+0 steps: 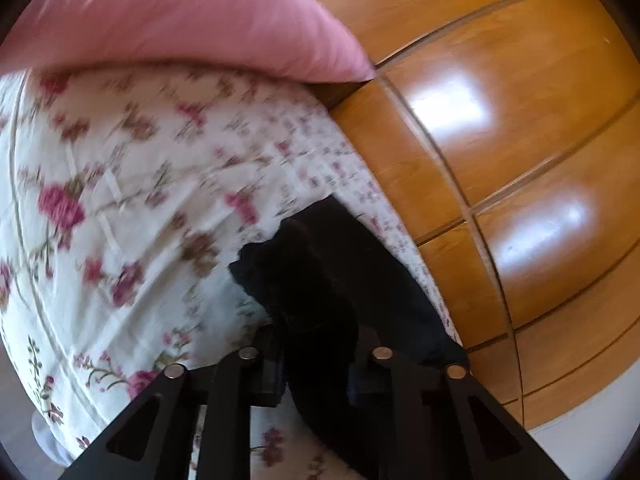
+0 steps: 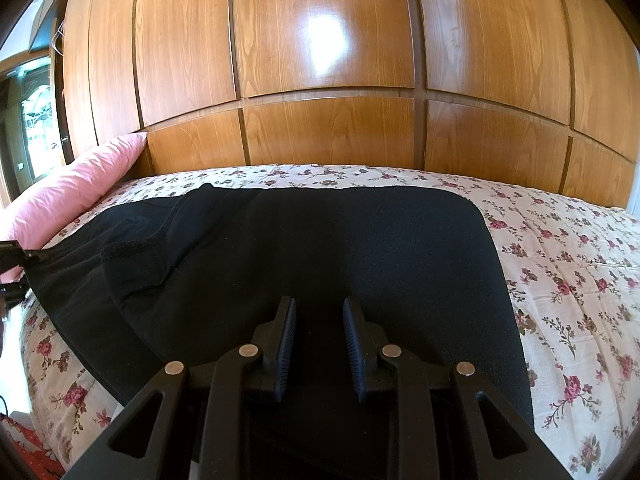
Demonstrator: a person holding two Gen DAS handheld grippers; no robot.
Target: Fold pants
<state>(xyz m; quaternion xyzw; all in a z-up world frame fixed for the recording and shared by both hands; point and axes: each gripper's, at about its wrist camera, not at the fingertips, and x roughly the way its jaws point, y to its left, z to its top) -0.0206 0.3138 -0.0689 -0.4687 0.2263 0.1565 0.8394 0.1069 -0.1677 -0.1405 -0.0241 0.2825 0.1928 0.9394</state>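
Note:
Black pants lie spread across the floral bed, folded over, with the waistband at the left. My right gripper is open and empty, hovering just above the near part of the pants. My left gripper is shut on the black pants, whose bunched cloth hides the fingertips; it holds the cloth up near the bed's edge. The left gripper also shows at the far left edge of the right wrist view, at the waist end of the pants.
A floral bedspread covers the bed. A pink pillow lies at the head, also in the left wrist view. A glossy wooden panelled wall runs close behind the bed.

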